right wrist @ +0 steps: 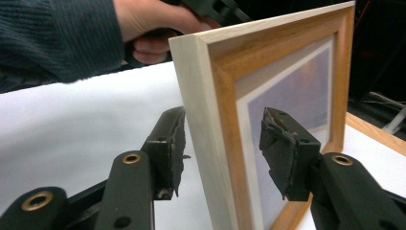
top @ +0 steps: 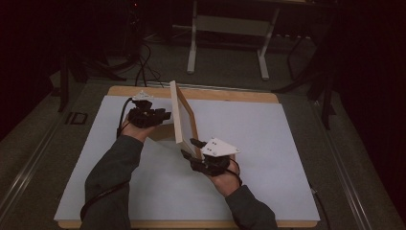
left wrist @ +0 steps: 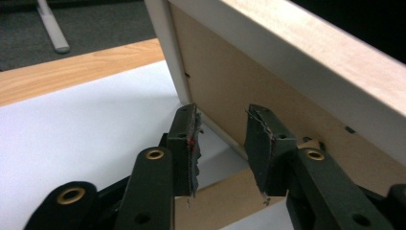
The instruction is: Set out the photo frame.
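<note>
Wooden and stiff, the frame (top: 182,115) stands on edge near the middle of the white sheet (top: 268,143) that covers the table (top: 230,95), propped from behind by its stand (left wrist: 225,196). On the left, the left gripper (top: 165,115) sits at the frame's brown fibreboard back, jaws apart around that cardboard stand without pinching it. Moving right, pale bare wood forms the frame's outer edge, with a warmer orange moulding and a white mat around a bluish picture (right wrist: 292,91), probably under glass. I'd call it light but fragile and liable to tip. Hold it by the wooden rim, not the pane. At the near corner, the right gripper (top: 191,147) straddles that rim, jaws spread, pads clear of both faces.
</note>
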